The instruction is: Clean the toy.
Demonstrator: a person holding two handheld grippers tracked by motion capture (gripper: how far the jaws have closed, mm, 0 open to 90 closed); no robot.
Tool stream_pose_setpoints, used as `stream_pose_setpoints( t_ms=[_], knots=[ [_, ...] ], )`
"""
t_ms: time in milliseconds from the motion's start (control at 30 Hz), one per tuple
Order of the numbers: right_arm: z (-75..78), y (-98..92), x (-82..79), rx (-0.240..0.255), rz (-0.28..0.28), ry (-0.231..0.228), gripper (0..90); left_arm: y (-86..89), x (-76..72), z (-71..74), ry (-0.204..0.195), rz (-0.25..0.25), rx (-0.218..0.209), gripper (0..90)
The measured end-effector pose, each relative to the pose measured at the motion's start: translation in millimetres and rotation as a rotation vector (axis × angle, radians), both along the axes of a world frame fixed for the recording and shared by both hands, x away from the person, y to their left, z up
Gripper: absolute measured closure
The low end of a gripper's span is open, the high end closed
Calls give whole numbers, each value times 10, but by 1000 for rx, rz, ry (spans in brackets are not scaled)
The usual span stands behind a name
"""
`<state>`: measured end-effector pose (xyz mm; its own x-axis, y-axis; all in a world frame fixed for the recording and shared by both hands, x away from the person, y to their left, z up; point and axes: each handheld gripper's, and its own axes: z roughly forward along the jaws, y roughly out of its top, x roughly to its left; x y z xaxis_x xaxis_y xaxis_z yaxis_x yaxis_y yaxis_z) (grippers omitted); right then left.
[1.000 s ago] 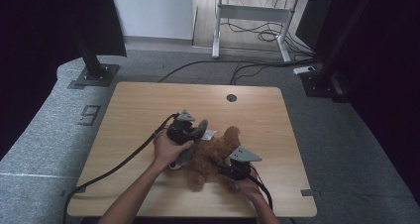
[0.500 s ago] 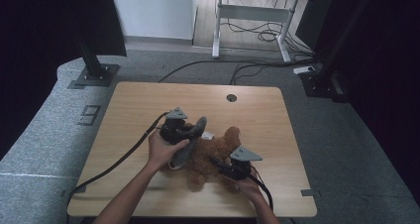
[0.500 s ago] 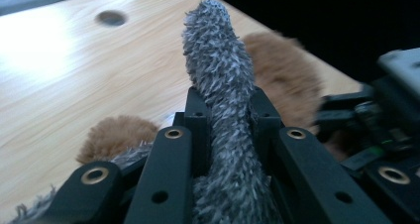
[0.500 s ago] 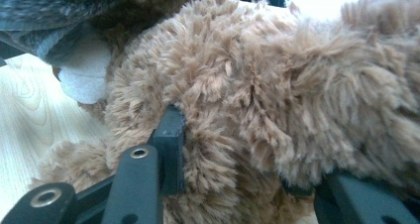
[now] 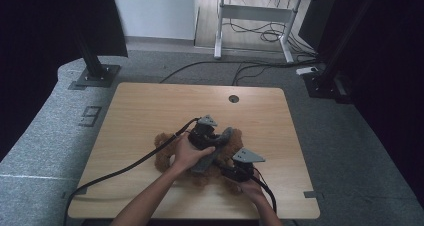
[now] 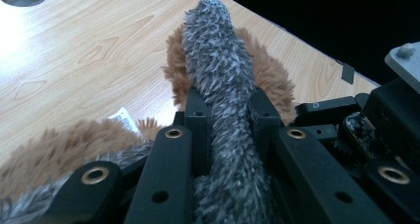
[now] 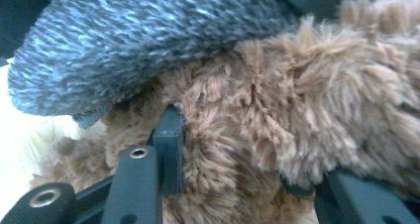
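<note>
The left claw (image 6: 225, 115) is clamped shut on a grey fuzzy sock (image 6: 220, 75), whose long axis runs straight out beyond its tips, over the brown teddy bear (image 5: 167, 148) lying on the surface (image 5: 150, 106). The right claw (image 7: 233, 149) pinches the bear's fur just beneath the sock, nearer the person.
</note>
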<state>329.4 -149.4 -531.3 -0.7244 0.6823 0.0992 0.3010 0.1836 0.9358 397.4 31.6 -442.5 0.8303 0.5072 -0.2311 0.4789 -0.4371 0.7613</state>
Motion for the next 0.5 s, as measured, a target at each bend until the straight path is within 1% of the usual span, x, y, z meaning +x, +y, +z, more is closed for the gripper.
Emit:
stream_pose_setpoints(
  t_ms=[100, 233, 267, 300, 367, 400, 433, 467, 500],
  knots=[
    [1, 5, -3, -1, -4, -2, 534, 79, -12, -3, -23, 14, 24, 760],
    [2, 8, -8, -2, -7, -5, 533, 305, 9, -23, -11, 43, 4, 762],
    [2, 8, -8, -2, -9, -6, 533, 401, 21, -27, -13, 59, 4, 762],
    [2, 8, -8, -1, -10, -6, 533, 460, 25, -29, -16, 73, 6, 763],
    [2, 6, -5, 0, -12, -6, 533, 640, 38, -32, -31, 121, 22, 763],
    [2, 6, -6, 0, -12, -7, 533, 705, 46, -30, -34, 137, 28, 763],
    [2, 6, -6, 0, -12, -8, 534, 811, 67, -29, -33, 161, 33, 763],
    [3, 6, -7, 1, -11, -9, 534, 897, 87, -31, -28, 177, 26, 762],
    [3, 9, -10, 1, -11, -10, 533, 979, 108, -35, -13, 184, 8, 762]
  ],
)
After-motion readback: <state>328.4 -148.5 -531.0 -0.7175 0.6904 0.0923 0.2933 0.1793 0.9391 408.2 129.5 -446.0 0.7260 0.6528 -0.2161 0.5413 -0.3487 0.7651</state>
